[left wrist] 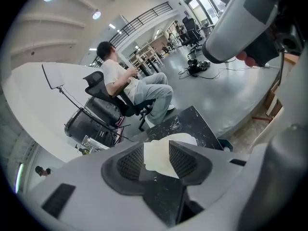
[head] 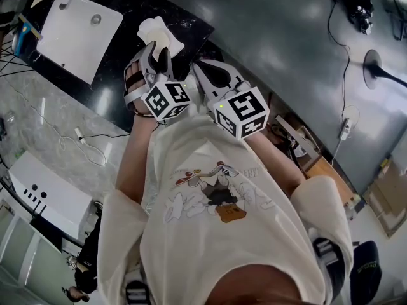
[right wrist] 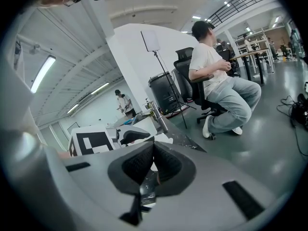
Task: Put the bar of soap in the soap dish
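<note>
At 12 o'clock from the left gripper (head: pixel 159 51): cream bar of soap (left wrist: pixel 155 160), over the black counter (head: pixel 130 14).
Left jaws: spread wide, the soap between them, not clamped.
Right gripper (right wrist: pixel 153 147): jaws clenched together, nothing between.
Sink (head: pixel 76 27): white, at 10 o'clock of the soap, well apart.
</note>
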`<state>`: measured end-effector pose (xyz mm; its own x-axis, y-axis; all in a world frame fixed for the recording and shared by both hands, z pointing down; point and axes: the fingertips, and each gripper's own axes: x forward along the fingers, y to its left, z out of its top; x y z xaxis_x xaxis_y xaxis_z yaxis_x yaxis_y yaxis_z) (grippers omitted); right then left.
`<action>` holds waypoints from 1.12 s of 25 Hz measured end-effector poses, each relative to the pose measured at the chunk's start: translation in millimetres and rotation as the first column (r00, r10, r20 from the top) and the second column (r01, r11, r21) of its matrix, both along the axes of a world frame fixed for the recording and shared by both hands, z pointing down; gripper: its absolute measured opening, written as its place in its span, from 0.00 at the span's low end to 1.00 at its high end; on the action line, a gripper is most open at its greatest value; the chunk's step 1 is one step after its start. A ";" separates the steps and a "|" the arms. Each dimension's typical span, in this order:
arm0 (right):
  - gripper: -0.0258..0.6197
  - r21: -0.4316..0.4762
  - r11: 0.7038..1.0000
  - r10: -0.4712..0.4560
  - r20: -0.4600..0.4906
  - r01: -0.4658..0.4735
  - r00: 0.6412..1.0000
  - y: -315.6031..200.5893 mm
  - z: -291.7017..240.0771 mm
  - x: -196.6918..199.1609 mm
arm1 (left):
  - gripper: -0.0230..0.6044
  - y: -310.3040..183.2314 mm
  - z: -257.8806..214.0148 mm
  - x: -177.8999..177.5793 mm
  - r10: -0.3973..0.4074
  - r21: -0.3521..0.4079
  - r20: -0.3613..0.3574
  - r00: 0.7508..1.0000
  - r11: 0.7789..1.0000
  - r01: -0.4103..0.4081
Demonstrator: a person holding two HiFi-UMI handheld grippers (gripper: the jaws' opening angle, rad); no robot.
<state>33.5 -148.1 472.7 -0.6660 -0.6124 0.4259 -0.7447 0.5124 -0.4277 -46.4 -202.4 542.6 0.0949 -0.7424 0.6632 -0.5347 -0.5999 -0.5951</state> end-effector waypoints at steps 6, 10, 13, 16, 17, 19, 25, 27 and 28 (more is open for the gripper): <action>0.05 0.008 1.000 0.006 -0.002 -0.006 1.000 2.4 -3.2 5.6 | 0.30 3.5 -8.3 2.9 -0.023 -0.002 -0.051 0.998 1.000 0.023; 0.05 0.030 1.000 0.002 0.000 -0.002 1.000 4.0 -11.2 6.4 | 0.30 5.9 -25.8 1.1 -0.090 -0.017 -0.169 0.982 0.996 0.088; 0.05 0.036 0.999 -0.005 -0.002 0.005 1.000 7.5 -14.4 3.8 | 0.28 10.0 -39.0 -3.3 -0.135 -0.028 -0.251 0.959 0.991 0.132; 0.05 0.049 0.999 -0.015 -0.004 0.015 1.000 9.8 -18.4 -0.4 | 0.23 15.3 -50.9 -10.1 -0.177 -0.038 -0.331 0.927 0.984 0.174; 0.05 0.053 0.998 -0.018 -0.005 0.018 1.000 10.9 -19.6 -1.9 | 0.22 18.2 -54.5 -12.8 -0.190 -0.043 -0.357 0.914 0.981 0.188; 0.05 0.063 0.998 -0.027 -0.008 0.028 1.000 13.2 -22.1 -4.5 | 0.16 24.8 -62.8 -17.6 -0.216 -0.047 -0.406 0.888 0.975 0.215; 0.05 0.095 0.994 -0.050 -0.017 0.052 0.999 23.9 -34.0 -13.7 | 0.05 50.8 -87.9 -26.3 -0.225 -0.011 -0.468 0.854 0.968 0.249; 0.05 0.103 0.993 -0.056 -0.017 0.057 0.998 26.4 -37.6 -16.9 | 0.05 58.8 -97.5 -26.8 -0.235 -0.025 -0.517 0.823 0.965 0.260; 0.05 0.107 0.993 -0.058 -0.018 0.059 0.998 27.6 -38.8 -18.3 | 0.05 62.9 -102.4 -26.7 -0.242 -0.037 -0.545 0.802 0.963 0.266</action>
<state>15.2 -120.5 433.9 -0.6959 -0.6153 0.3703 -0.7181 0.5975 -0.3568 -73.1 -139.5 440.2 0.2330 -0.8146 0.5311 -0.9065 -0.3797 -0.1846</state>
